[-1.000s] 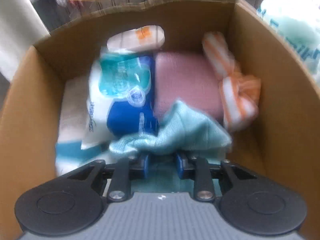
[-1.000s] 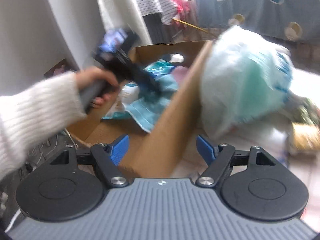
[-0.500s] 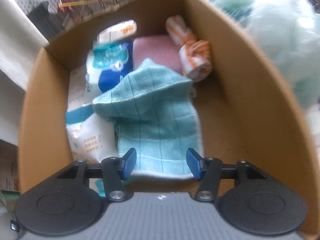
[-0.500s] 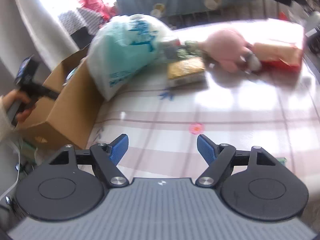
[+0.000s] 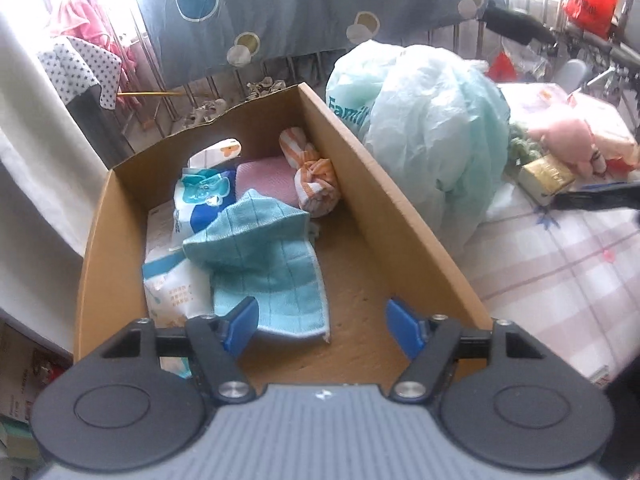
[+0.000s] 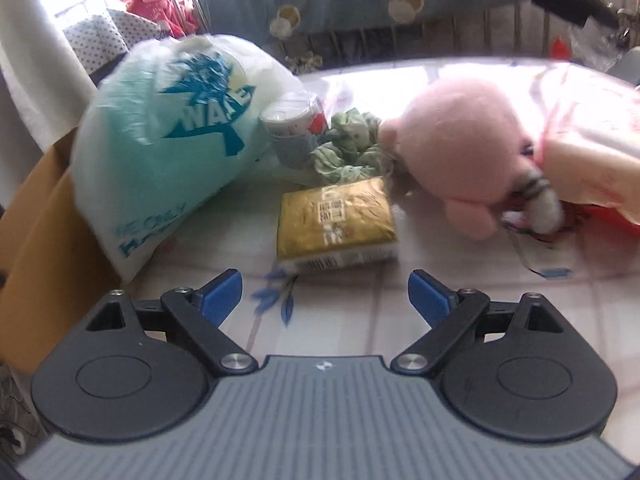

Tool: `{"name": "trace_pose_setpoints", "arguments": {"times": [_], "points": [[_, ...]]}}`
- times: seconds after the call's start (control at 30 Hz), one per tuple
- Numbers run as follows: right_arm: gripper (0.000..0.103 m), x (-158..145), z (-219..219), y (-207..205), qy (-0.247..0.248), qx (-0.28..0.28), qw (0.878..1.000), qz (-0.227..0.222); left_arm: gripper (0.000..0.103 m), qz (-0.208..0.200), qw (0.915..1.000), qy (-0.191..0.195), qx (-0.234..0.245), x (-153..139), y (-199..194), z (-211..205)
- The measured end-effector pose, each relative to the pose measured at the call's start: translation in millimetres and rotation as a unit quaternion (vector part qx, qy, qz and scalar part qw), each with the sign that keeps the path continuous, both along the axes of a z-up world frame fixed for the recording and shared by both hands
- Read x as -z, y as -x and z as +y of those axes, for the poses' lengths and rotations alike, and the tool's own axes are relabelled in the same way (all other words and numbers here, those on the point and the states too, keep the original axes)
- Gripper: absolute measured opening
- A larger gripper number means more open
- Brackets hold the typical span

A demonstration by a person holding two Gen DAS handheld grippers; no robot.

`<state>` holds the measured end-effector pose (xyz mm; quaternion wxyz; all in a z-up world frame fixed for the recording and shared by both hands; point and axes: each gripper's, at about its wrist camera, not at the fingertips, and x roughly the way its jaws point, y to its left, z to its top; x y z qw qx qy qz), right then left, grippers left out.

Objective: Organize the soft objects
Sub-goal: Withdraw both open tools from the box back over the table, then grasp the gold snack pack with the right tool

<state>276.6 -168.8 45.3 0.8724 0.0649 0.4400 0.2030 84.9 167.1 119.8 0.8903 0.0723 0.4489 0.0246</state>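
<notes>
In the left wrist view a cardboard box (image 5: 400, 216) holds a light blue towel (image 5: 264, 268), a pink cloth (image 5: 264, 178), an orange-striped bundle (image 5: 314, 184) and tissue packs (image 5: 172, 284). My left gripper (image 5: 322, 322) hangs above the box's near end, jaws opening, nothing between them. In the right wrist view my right gripper (image 6: 325, 296) is low over the table, jaws opening and empty. Just beyond it lies a yellow tissue pack (image 6: 336, 222), with a pink plush toy (image 6: 464, 160) and a green cloth (image 6: 350, 146) behind.
A bulky pale green plastic bag (image 6: 168, 136) leans against the box on the checked tablecloth (image 5: 560, 272). A white can (image 6: 290, 134) stands by the bag. A cream and pink soft item (image 6: 592, 168) lies at the far right. A spotted blue curtain hangs behind.
My left gripper let go of the blue towel, which now lies in the box, then opened and drew back upward. My right gripper swung from the box to the table, came down toward the yellow pack and widened.
</notes>
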Motion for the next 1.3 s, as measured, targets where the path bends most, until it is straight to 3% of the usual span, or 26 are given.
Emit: {"name": "trace_pose_setpoints", "arguments": {"times": [0.13, 0.17, 0.2, 0.3, 0.4, 0.57, 0.73, 0.77, 0.97, 1.1, 1.23, 1.3], "points": [[0.088, 11, 22, -17, 0.046, 0.023, 0.997, -0.052, 0.072, -0.009, 0.9999, 0.012, -0.005, -9, 15, 1], [0.077, 14, 25, -17, 0.053, 0.022, 0.996, -0.066, 0.072, -0.012, 0.9999, 0.011, -0.005, -12, 18, 0], [0.073, 15, 29, -15, 0.066, 0.017, 0.994, -0.081, 0.072, -0.015, 0.9998, 0.01, -0.005, -16, 21, -3], [0.073, 20, 25, 3, 0.061, -0.005, 0.993, -0.102, 0.072, -0.031, 0.9995, -0.001, 0.005, -26, 26, -13], [0.073, 21, 6, 23, 0.058, -0.029, 0.992, -0.106, 0.072, -0.046, 0.9983, 0.001, 0.036, -37, 24, -33], [0.074, 18, -42, 56, 0.065, -0.03, 0.993, -0.091, 0.072, -0.051, 0.9896, 0.053, 0.124, -42, 3, -89], [0.074, 19, -90, 89, 0.069, -0.013, 0.993, -0.096, 0.067, -0.047, 0.9776, 0.055, 0.197, -21, -53, -164], [0.074, 20, -97, 92, 0.067, -0.01, 0.993, -0.101, 0.062, -0.04, 0.9757, 0.057, 0.208, -15, -72, -179], [0.074, 23, -116, 100, 0.065, 0.012, 0.992, -0.111, 0.056, 0.007, 0.9783, 0.027, 0.205, 32, -171, -247], [0.075, 26, -116, 107, 0.078, 0.002, 0.989, -0.127, 0.057, 0.043, 0.98, 0.006, 0.194, 70, -205, -267], [0.077, 28, -112, 109, 0.088, 0.002, 0.987, -0.134, 0.065, 0.025, 0.9827, -0.008, 0.184, 90, -217, -267], [0.078, 28, -112, 109, 0.088, 0.002, 0.987, -0.137, 0.072, 0.036, 0.9851, 0.03, 0.165, 94, -225, -256]]}}
